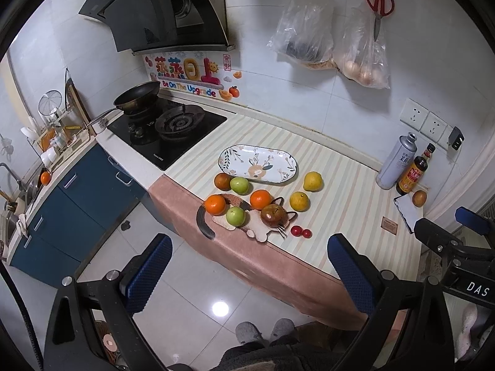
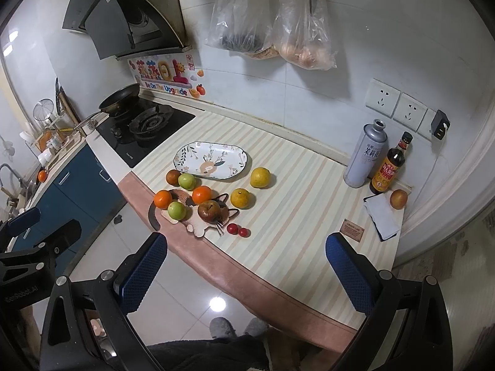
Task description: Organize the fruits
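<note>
An empty oval floral plate [image 1: 258, 164] [image 2: 210, 160] lies on the striped counter. In front of it sit several fruits: two oranges [image 1: 215, 204] [image 1: 260, 199], two green apples [image 1: 239, 185] [image 1: 235, 216], a dark brown fruit [image 1: 273, 215] on a cat-shaped mat [image 1: 256, 230], two yellow citrus [image 1: 312, 181] [image 1: 299, 201], a dark orange fruit [image 1: 222, 181] and two cherry tomatoes [image 1: 301, 232]. My left gripper [image 1: 249, 273] is open and empty, held high over the floor before the counter edge. My right gripper [image 2: 246, 273] is open and empty, likewise back from the fruits.
A gas stove [image 1: 168, 126] with a pan [image 1: 137, 95] lies left of the plate. A spray can [image 2: 365, 154], a sauce bottle [image 2: 389, 167], a lone brown fruit [image 2: 398, 198] and a notebook [image 2: 382, 216] stand at the right. Bags [image 2: 269, 24] and scissors hang on the wall.
</note>
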